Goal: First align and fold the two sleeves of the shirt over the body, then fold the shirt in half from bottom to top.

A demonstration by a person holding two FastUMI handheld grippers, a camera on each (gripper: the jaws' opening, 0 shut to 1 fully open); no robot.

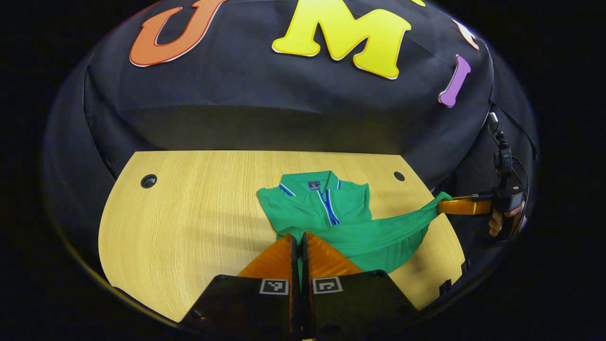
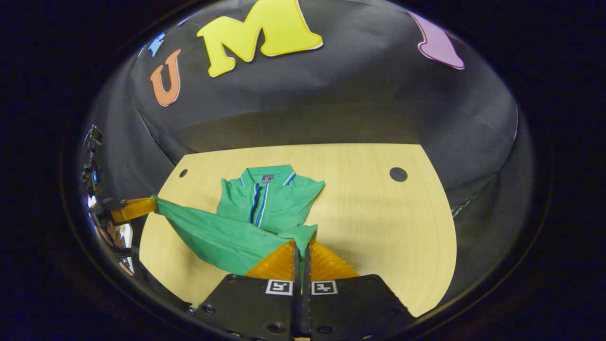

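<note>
A green polo shirt point(image 1: 326, 208) point(image 2: 270, 203) with a blue and white placket lies on the wooden table point(image 1: 189, 213), collar at the far end and sleeves tucked in over the body. Its bottom hem is lifted off the table and stretched between both grippers. In the left gripper view, my left gripper point(image 1: 298, 237) is shut on one hem corner. Far to the right, the right gripper point(image 1: 441, 207) pinches the other corner. In the right gripper view, my right gripper point(image 2: 301, 244) is shut on its hem corner, and the left gripper point(image 2: 154, 203) holds the cloth at the far left.
The table point(image 2: 378, 227) has a round cable hole point(image 1: 148, 180) near each far corner, the other one being point(image 1: 399, 176). A hand point(image 1: 497, 222) holds the right gripper's handle past the table's right edge. Bare wood lies on both sides of the shirt.
</note>
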